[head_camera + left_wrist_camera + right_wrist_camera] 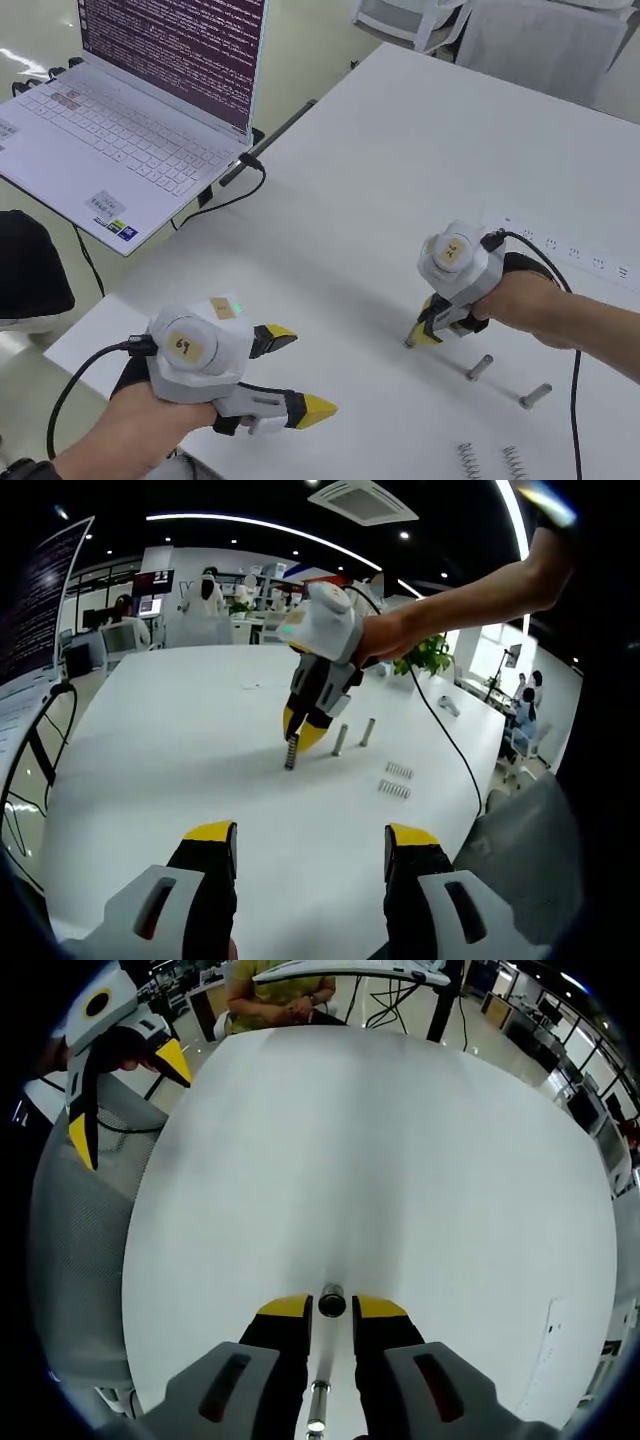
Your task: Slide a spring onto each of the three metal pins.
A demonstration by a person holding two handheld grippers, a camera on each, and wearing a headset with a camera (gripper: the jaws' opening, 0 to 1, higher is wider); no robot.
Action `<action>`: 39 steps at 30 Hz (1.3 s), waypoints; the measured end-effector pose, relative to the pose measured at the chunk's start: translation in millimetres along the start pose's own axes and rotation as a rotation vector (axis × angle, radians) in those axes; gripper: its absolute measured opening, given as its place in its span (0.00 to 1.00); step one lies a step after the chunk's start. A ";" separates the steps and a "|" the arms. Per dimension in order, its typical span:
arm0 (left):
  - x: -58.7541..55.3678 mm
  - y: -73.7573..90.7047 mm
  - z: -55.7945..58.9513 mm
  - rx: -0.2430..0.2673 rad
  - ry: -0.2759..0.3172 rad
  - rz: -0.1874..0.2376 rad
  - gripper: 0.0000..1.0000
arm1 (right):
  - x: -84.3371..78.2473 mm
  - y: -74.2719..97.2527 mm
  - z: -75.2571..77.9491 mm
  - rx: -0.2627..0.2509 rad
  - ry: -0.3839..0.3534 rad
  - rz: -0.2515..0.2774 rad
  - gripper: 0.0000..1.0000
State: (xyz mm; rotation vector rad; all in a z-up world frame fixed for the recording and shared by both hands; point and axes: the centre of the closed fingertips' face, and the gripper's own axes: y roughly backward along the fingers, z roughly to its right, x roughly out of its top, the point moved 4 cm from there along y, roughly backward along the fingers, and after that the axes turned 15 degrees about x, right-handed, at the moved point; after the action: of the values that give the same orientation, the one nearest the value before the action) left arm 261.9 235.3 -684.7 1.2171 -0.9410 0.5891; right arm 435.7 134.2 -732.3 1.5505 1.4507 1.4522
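Right gripper (pixel 420 338) clamps a coiled wire spring (pixel 291 752) upright on the smooth white tabletop (pixel 400 150); left gripper (pixel 298 372), yellow-tipped jaws apart, hovers near left.

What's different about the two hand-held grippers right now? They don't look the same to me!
The left hand-held gripper has its jaws wide apart; the right hand-held gripper has its jaws nearly together. The left one holds nothing and lies about level; the right one points down, with a spring-wrapped pin between its tips. Both have white bodies and yellow tips.
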 end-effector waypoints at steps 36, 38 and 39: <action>7.9 -1.2 12.1 -0.027 -0.032 0.002 0.55 | -3.6 62.8 -14.8 -0.093 -0.126 0.233 0.21; 7.8 -1.0 12.4 -0.028 -0.034 0.001 0.55 | -4.8 65.9 -16.9 -0.100 -0.138 0.253 0.22; 7.4 -0.9 12.7 -0.029 -0.035 0.000 0.55 | -5.7 67.5 -18.5 -0.103 -0.146 0.266 0.22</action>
State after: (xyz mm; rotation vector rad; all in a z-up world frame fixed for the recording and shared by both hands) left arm 262.8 222.2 -678.2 1.2052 -0.9763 0.5542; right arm 441.2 106.7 -667.9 1.7957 1.1015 1.4993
